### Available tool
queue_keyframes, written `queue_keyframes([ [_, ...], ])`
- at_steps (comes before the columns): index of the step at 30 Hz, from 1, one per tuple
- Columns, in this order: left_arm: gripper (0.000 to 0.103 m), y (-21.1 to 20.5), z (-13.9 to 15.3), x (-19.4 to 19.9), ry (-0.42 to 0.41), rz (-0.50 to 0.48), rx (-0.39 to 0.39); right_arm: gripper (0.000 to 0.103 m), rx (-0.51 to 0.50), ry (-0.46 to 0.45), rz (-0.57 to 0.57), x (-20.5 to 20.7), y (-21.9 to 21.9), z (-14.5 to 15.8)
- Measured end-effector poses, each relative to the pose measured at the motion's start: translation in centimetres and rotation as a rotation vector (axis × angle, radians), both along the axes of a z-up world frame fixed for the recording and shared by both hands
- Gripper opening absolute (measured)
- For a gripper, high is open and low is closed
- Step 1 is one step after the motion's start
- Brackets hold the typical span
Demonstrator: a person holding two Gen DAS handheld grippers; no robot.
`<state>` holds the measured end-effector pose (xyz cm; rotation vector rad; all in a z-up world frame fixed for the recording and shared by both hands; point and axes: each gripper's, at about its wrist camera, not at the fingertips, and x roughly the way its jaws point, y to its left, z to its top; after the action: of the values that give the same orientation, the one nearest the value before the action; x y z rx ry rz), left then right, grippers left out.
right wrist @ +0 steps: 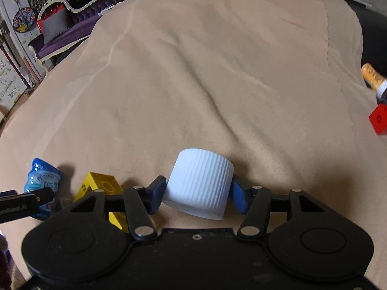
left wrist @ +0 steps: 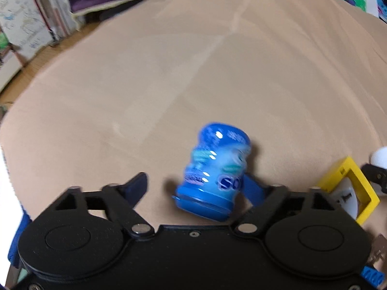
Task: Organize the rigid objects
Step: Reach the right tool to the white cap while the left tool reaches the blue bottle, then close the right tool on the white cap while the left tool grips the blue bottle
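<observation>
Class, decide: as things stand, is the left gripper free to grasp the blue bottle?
Probably yes. The blue bottle already lies between the left gripper's fingers, touching one only; nothing blocks it.

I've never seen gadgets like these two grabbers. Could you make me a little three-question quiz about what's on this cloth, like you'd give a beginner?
1. True or false: the white ribbed cap sits between the right gripper fingers.
2. Which thing lies between the blue jar and the cap? A) yellow block B) red cube C) a spoon
3. Fill in: the left gripper has one finger against the blue jar, while the other stands ____ of it.

Key: 1 true; 2 A; 3 clear.
</observation>
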<state>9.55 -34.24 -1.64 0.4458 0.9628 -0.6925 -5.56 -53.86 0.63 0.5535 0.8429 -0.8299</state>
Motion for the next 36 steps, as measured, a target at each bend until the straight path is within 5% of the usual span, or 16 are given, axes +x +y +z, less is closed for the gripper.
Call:
queue_keyframes([
  [2,0.053,0.1,-0.3,0.0,0.030,-0.012,0.001,0.053,-0.003,0.000,0.004,0.0,0.3,0.0],
  [9,0.053,1.4,0.7,-0.6,0.000,0.015,-0.034,0.049,-0.025,-0.020,-0.029,-1.2,0.6,1.4],
  [21,0.051,8.8,8.6,-3.7,-0.073,0.126,-0.173,0.049,-0.116,-0.123,-0.048,-3.9,3.8,7.8],
  [29,0.051,16.6,11.7,-6.5,-0.136,0.258,-0.218,0.049,-0.169,-0.217,0.095,-5.1,10.9,12.2],
  [36,0.051,23.9,11.4,-7.1,-0.116,0.443,-0.223,0.049,-0.116,-0.270,0.385,-3.9,20.8,13.6],
])
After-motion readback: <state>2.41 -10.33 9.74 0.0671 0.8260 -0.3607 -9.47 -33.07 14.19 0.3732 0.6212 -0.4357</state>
